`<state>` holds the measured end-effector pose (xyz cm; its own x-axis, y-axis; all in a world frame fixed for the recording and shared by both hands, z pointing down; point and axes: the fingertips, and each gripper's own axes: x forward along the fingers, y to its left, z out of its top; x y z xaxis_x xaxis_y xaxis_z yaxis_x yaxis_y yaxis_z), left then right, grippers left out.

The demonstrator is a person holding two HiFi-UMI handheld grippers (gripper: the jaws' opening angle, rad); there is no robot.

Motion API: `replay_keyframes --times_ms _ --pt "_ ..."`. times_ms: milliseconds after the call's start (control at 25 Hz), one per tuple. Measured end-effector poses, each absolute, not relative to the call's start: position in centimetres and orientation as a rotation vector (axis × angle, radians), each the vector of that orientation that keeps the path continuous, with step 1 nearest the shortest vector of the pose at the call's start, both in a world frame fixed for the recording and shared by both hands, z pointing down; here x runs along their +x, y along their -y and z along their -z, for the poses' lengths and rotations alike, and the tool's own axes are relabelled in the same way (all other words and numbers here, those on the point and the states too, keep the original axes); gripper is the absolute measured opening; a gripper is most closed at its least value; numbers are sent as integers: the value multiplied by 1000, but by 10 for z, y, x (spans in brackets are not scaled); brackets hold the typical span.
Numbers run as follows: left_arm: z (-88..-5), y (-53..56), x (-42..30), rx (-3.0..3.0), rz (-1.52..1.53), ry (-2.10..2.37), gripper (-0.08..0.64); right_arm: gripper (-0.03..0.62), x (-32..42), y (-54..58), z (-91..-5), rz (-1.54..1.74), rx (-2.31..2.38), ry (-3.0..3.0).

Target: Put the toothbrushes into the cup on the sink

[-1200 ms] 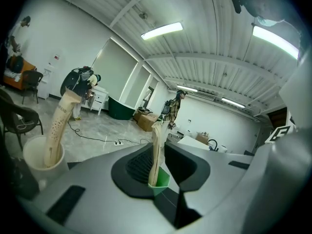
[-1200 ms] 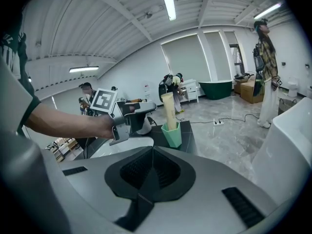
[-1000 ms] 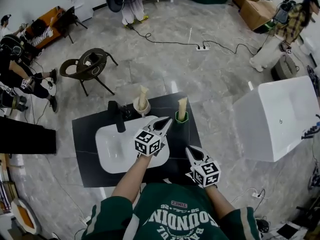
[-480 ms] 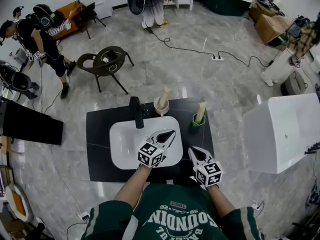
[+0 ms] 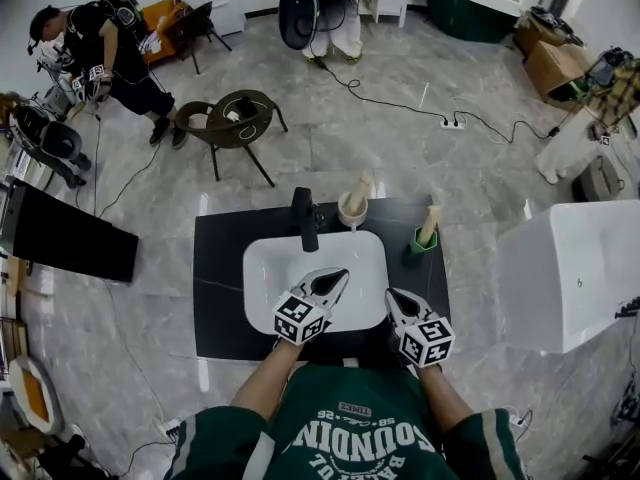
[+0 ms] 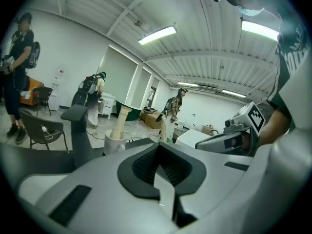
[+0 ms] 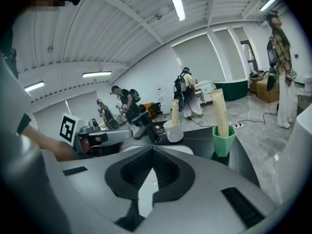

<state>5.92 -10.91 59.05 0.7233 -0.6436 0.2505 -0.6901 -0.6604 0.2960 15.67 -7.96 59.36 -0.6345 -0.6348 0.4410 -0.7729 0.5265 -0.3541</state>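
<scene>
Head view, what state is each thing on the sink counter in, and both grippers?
White sink basin: no item seen in it.
Black faucet: no water seen running.
White round cup: upright behind the basin, beige toothbrush standing in it.
Green cup: upright right of the basin, second beige toothbrush standing in it.
Left gripper: jaws shut, empty.
Right gripper: jaws shut, empty.
</scene>
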Motion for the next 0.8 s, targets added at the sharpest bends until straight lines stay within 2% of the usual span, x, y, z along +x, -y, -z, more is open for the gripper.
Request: replay_keyframes --times_ms 440,800 --pt "-589 89 -24 2562 -178 1127 9 40 89 80 -586 -657 1212 2536" --pt "-594 77 -64 2535 -172 1164 9 40 54 87 -581 -592 1200 2541"
